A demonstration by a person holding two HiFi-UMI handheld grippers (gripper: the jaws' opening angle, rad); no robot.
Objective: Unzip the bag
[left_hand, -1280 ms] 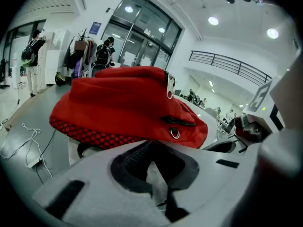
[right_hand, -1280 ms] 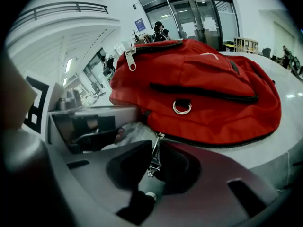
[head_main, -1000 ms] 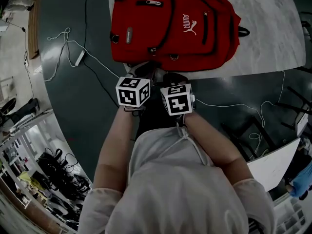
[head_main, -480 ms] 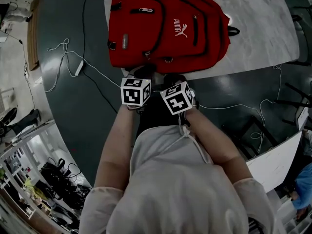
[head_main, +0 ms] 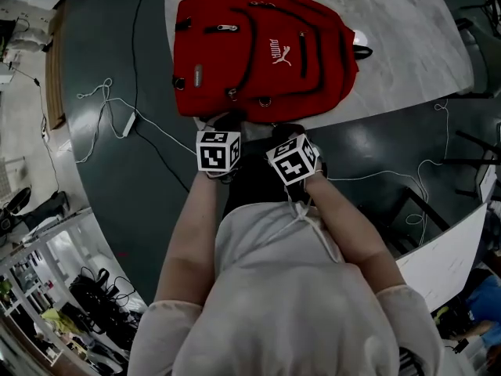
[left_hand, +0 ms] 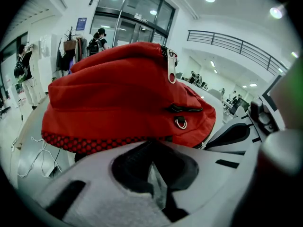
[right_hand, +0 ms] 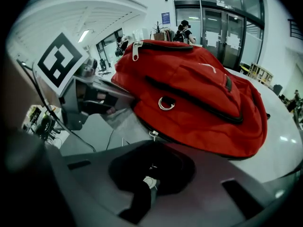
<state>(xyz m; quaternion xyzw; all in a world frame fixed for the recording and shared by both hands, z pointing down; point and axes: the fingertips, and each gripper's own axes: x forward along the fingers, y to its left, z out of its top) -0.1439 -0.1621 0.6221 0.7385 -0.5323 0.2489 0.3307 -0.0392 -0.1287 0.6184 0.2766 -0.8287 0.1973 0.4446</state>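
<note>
A red backpack (head_main: 262,53) lies flat on the pale marble table (head_main: 407,61), its zippers closed as far as I can see. My left gripper (head_main: 228,124) and right gripper (head_main: 282,130) sit side by side at the bag's near edge, just short of it. Both have jaws that look shut, with nothing between them. In the left gripper view the backpack (left_hand: 123,93) fills the scene, with a silver zipper pull (left_hand: 171,72) on top and a D-ring (left_hand: 180,123) lower down. The right gripper view shows the backpack (right_hand: 199,103), a metal ring (right_hand: 166,103) and a zipper pull (right_hand: 136,50).
White cables (head_main: 109,92) and a power strip (head_main: 129,121) trail over the dark floor to the left. Chair frames (head_main: 470,155) and a white board (head_main: 446,257) stand at the right. The table's curved near edge runs just under the grippers.
Both grippers have edged forward to the bag's near edge. The bag sits a little higher and further left in the head view. Nothing has been taken hold of.
</note>
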